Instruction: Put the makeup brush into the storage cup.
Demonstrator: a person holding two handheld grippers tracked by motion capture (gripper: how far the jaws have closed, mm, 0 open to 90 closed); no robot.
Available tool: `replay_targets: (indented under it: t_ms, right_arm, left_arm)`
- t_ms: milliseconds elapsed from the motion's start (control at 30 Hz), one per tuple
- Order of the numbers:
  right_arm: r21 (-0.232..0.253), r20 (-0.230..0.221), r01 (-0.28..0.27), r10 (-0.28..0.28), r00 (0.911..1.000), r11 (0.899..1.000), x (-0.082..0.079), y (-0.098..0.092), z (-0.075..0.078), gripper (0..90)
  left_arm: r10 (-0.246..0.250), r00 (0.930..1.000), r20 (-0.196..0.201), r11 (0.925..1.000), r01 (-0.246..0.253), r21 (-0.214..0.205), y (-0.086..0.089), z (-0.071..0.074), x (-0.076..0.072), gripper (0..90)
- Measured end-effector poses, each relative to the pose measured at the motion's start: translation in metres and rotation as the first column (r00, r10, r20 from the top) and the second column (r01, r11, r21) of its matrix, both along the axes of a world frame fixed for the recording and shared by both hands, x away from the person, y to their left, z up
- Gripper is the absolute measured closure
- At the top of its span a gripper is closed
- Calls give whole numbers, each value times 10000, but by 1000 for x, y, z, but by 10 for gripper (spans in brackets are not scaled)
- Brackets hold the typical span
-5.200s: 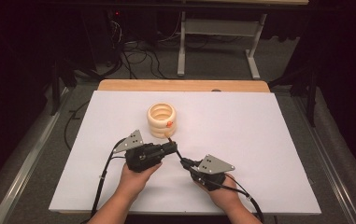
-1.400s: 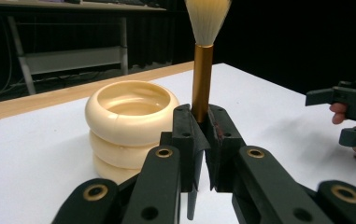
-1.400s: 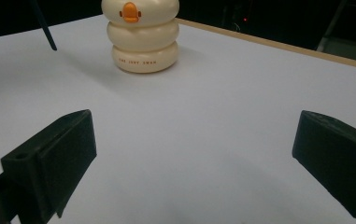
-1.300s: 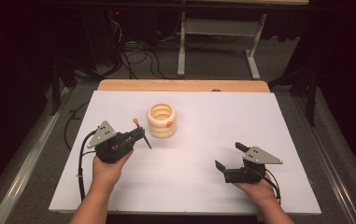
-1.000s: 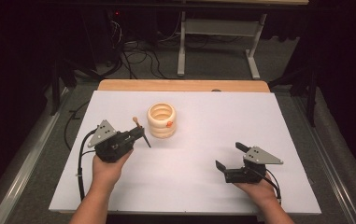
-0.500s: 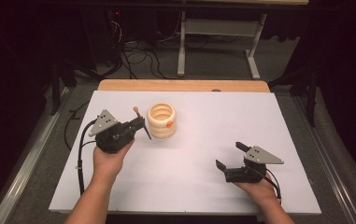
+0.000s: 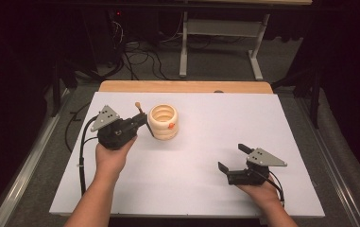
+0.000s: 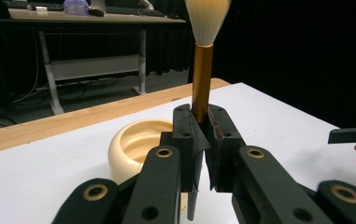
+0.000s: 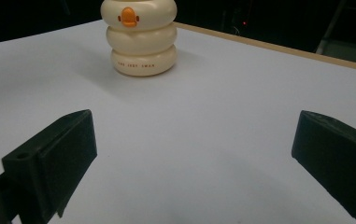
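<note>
left gripper [image 7: 142,119] nearer cream holder [image 7: 163,121], brush [image 8: 202,70] gripped

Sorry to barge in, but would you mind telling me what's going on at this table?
A person works with a hand-held gripper in each hand. The left gripper is shut on a brush with a gold handle, bristles up, right beside the cream ringed holder with an orange duck bill. The right gripper rests open on the white table, apart from both.

Black tool [image 7: 145,124] bodies, grey three-cornered plates, trailing black cables.
</note>
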State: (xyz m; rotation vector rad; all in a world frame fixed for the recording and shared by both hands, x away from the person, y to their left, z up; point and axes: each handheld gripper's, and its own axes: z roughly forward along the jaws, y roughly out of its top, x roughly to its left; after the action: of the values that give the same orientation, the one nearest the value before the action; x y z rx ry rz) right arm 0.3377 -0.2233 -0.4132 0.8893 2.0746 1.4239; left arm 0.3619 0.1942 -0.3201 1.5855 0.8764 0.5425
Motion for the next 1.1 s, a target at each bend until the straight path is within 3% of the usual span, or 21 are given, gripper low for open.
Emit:
replay_targets:
  t_ms: [567,1100]
  right_arm:
    - [6,-105,-28,28,9999,10000,0,1,-1,19]
    - [-74,-4,-92,92,10000,9999,0,1,0,20]
  left_arm:
    - [231,9995,209,9997,-230,-59,-9,24,21,834]
    - [506,9986,165,9987,-507,69,-17,25,37,834]
